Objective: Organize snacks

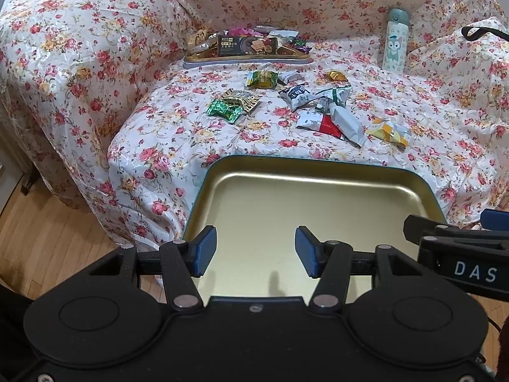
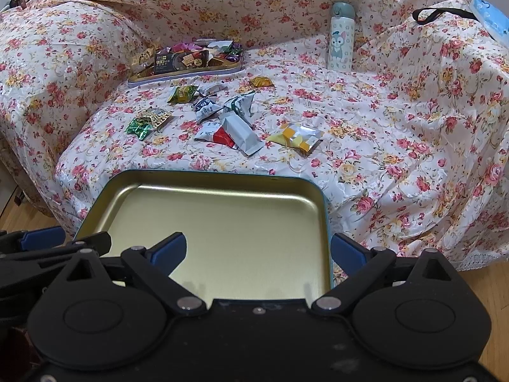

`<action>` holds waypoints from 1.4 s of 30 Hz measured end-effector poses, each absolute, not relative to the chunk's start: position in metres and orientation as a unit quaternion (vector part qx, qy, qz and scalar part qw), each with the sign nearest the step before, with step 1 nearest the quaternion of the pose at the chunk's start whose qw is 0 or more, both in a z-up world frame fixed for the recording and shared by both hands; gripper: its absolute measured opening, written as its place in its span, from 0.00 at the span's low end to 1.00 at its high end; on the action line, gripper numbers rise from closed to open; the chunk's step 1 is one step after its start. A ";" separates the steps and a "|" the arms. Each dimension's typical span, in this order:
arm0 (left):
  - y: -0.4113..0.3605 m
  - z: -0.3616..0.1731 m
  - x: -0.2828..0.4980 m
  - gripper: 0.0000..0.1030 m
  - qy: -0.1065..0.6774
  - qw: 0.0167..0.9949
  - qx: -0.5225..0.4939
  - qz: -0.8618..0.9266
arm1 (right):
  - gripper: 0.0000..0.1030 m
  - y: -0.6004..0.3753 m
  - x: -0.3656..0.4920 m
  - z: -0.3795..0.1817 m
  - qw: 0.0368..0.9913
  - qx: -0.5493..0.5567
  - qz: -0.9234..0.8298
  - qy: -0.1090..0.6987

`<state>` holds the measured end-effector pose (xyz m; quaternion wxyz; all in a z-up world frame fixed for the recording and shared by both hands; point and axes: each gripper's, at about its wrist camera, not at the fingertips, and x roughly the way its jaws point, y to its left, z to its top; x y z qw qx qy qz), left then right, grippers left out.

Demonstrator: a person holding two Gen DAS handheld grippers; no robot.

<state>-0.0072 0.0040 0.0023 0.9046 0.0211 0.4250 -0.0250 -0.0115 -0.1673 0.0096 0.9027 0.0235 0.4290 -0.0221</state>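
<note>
An empty gold tin tray (image 1: 318,197) (image 2: 222,210) with a teal rim lies at the sofa's front edge. My left gripper (image 1: 255,251) hovers open over its near side, nothing between the blue pads. My right gripper (image 2: 257,251) is open wide, its jaws straddling the tray's right wall without touching it. Several wrapped snacks lie loose on the flowered seat beyond: a green foil candy (image 1: 224,109) (image 2: 140,125), a grey-white pack (image 1: 345,124) (image 2: 241,133) and a yellow-white pack (image 1: 388,132) (image 2: 296,137). A second tin (image 1: 248,60) (image 2: 187,71) at the back holds several snacks and a dark box (image 1: 246,46).
A pale cartoon-print bottle (image 1: 395,41) (image 2: 341,36) stands upright at the seat's back right. A black strap (image 2: 442,12) and a blue packet (image 2: 491,19) lie on the right armrest. Flowered cloth covers the whole sofa. Wood floor (image 1: 47,238) shows at the lower left.
</note>
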 end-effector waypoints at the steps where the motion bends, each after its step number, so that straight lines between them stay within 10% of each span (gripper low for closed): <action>1: 0.004 0.003 -0.007 0.58 0.426 0.904 0.020 -0.026 | 0.99 -0.167 -0.011 0.010 0.903 0.024 -0.022 0.429; 42: 0.010 -0.005 -0.003 0.58 0.444 0.896 0.007 -0.019 | 0.92 -0.164 -0.009 0.000 0.895 0.026 -0.005 0.445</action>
